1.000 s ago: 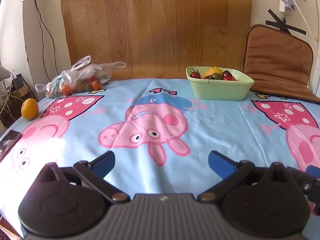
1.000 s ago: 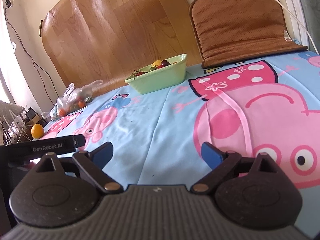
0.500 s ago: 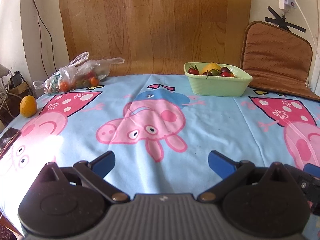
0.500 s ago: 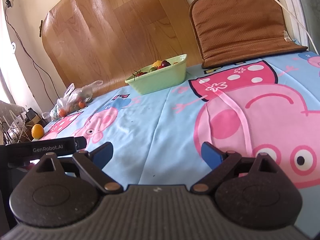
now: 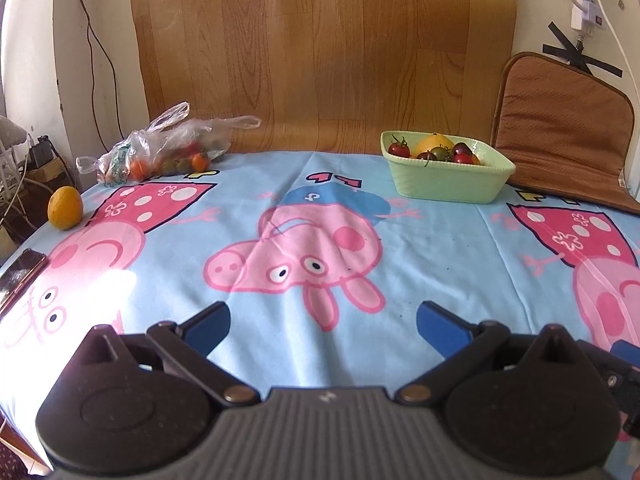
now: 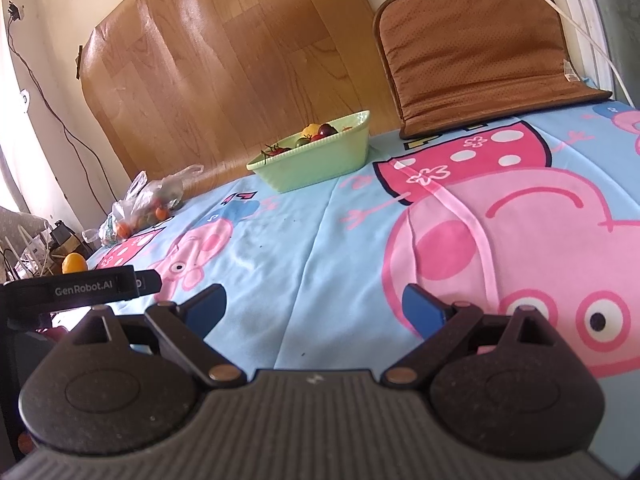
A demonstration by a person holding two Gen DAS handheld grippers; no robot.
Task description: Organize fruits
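From my remote seat I see two views over a table covered by a light-blue cartoon-pig cloth (image 5: pixel 440 248). What has just changed is small: over the last second the left gripper (image 5: pixel 323 322) has tipped and risen a little, so the far edge of the table sits lower in its view than before, and more of the wood-grain panel (image 5: pixel 320 48) behind shows. The right gripper (image 6: pixel 313 304) has not shifted at all. I take this to mean the task is only at its opening, with nothing picked up yet.

Both grippers have their blue-tipped jaws spread wide apart, holding nothing and hovering low over the near edge of the cloth.

The fruit lies in three places. A pale green dish (image 5: pixel 448 186) at the far right centre of the table already holds small red and dark tomatoes and one yellow fruit. A clear plastic bag (image 5: pixel 164 148) at the far left holds more small orange, red and green fruits. A single loose orange (image 5: pixel 65 207) rests on the left edge of the table, near the bag but apart from it. In my judgement the loose orange and the bagged fruit are what remain to be gathered into the dish.

Readable writing: a black strap at the left of the right wrist view reads "GenRobot.AI" (image 6: pixel 84 290) (white letters). I can read no other labels.
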